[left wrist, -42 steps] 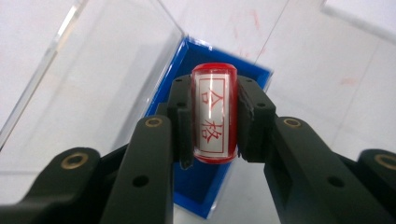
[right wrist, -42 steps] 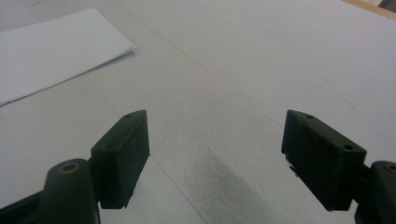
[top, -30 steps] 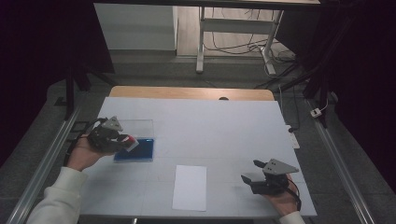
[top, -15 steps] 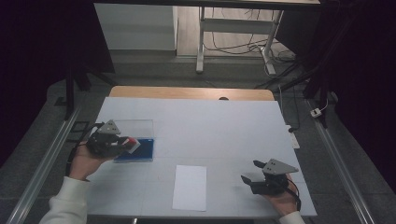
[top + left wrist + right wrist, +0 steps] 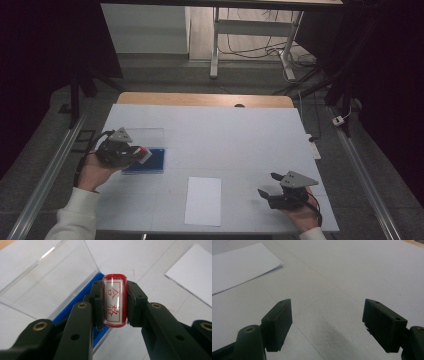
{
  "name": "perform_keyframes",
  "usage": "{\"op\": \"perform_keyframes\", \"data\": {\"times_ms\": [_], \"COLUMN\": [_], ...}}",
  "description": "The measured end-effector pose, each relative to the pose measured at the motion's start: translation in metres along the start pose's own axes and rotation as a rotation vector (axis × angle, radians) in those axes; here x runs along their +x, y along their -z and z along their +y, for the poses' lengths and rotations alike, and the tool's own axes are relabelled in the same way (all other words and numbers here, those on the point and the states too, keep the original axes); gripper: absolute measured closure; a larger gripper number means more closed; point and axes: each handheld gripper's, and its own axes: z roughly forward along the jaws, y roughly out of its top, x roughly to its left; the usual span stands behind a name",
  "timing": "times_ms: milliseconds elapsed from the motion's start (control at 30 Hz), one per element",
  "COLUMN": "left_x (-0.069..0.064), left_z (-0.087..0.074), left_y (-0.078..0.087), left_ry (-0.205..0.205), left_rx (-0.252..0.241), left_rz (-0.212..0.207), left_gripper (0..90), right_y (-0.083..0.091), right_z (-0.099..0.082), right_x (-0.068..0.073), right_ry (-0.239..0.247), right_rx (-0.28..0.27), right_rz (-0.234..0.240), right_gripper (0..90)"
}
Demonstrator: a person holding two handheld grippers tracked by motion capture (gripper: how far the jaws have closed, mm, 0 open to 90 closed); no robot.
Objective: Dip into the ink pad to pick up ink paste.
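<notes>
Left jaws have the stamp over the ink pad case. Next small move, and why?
Probably carry the stamp toward the paper. The left gripper is shut on it, its red-character face showing, beside the open blue case. The paper lies bare nearer the table's front edge. The right gripper rests open and apart, with nothing between its jaws.

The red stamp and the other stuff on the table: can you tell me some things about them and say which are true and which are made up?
1. The left gripper squeezes the red stamp between its jaws. True.
2. The right gripper holds the sheet of paper. False: its jaws stand open with nothing between them, and the paper lies flat on the table.
3. The blue ink pad case has its clear lid open. True.
4. The stamp is pressed onto the paper. False: it is held beside the blue case, away from the paper.
</notes>
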Motion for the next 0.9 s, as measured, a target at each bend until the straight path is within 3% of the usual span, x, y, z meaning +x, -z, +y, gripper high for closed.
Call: {"op": "perform_keyframes", "data": {"times_ms": [267, 467, 633, 900], "left_x": [0.008, 0.012, 0.013, 0.019], "left_z": [0.002, 0.007, 0.014, 0.017], "left_y": [-0.019, -0.031, -0.039, -0.049], "left_ry": [-0.004, -0.016, -0.047, -0.042], "left_rx": [0.108, 0.188, 0.255, 0.303], "left_rz": [-0.007, 0.013, 0.023, 0.025], "left_gripper": [70.2, 70.3, 70.3, 70.3], "right_y": [0.000, 0.000, 0.000, 0.000], "right_z": [0.001, 0.000, 0.000, 0.000], "right_x": [0.000, 0.000, 0.000, 0.000], "right_ry": [-0.006, -0.009, -0.005, -0.006], "right_rx": [-0.003, 0.003, -0.001, 0.005], "right_rz": [0.000, -0.002, 0.002, 0.002], "right_gripper": [23.4, 23.3, 23.3, 23.3]}}
